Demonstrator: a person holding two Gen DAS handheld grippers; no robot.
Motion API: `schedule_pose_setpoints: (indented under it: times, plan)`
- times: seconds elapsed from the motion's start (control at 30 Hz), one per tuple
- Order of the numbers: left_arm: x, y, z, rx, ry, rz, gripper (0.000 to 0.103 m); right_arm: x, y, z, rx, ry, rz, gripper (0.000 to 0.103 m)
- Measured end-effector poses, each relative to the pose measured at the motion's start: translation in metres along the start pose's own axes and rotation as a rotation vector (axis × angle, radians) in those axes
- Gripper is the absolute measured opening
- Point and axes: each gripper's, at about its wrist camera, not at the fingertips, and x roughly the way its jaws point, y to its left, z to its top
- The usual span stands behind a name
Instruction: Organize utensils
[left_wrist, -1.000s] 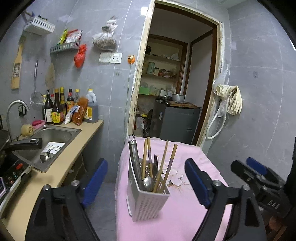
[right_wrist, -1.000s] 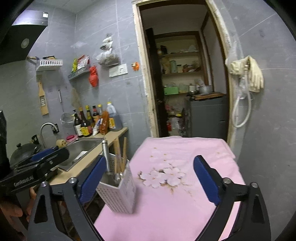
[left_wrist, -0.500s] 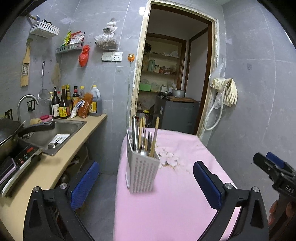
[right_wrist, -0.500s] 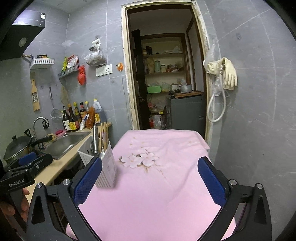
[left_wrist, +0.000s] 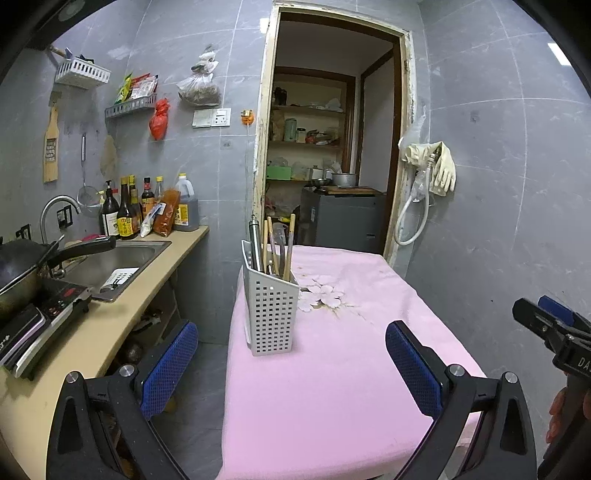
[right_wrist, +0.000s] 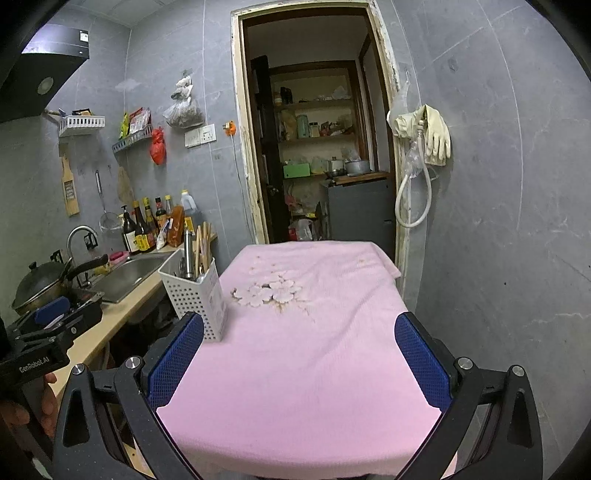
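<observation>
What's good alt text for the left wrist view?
A white perforated utensil holder with chopsticks and metal utensils stands upright on a pink tablecloth, ahead of the open, empty left gripper. A kitchen counter with a sink lies left.

Dim, even indoor light, soft shadows, sharp focus, strong fisheye bending at edges.

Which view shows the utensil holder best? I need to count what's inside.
The left wrist view: the utensil holder stands near centre, unobstructed, utensils clear above the rim. In the right wrist view it sits far left, its base hidden behind the right gripper finger.
</observation>
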Motion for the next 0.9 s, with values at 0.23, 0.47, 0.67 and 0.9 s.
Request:
schedule_pose_setpoints:
  times: [0.23, 0.47, 0.67, 0.9]
  plan:
    - [0.0006, -0.0051, -0.0054, -0.003, 0.016, -0.008, 0.102, -0.0022, -0.0020, -0.0025, -0.010, 0.002, -0.001, 0.102]
    - [0.0007, -0.0042, -0.0058, -0.005, 0.015, -0.008, 0.102, -0.0021, -0.0002, -0.0027, -0.013, 0.002, 0.008, 0.102]
    - [0.0008, -0.0041, -0.0056, -0.004, 0.016, -0.009, 0.102, -0.0024, 0.0003, -0.0023, -0.013, 0.003, 0.008, 0.102]
    - [-0.0015, -0.0067, -0.0066, -0.004, 0.012, -0.011, 0.102, -0.0046, 0.0015, -0.0021, -0.009, 0.003, 0.005, 0.102]
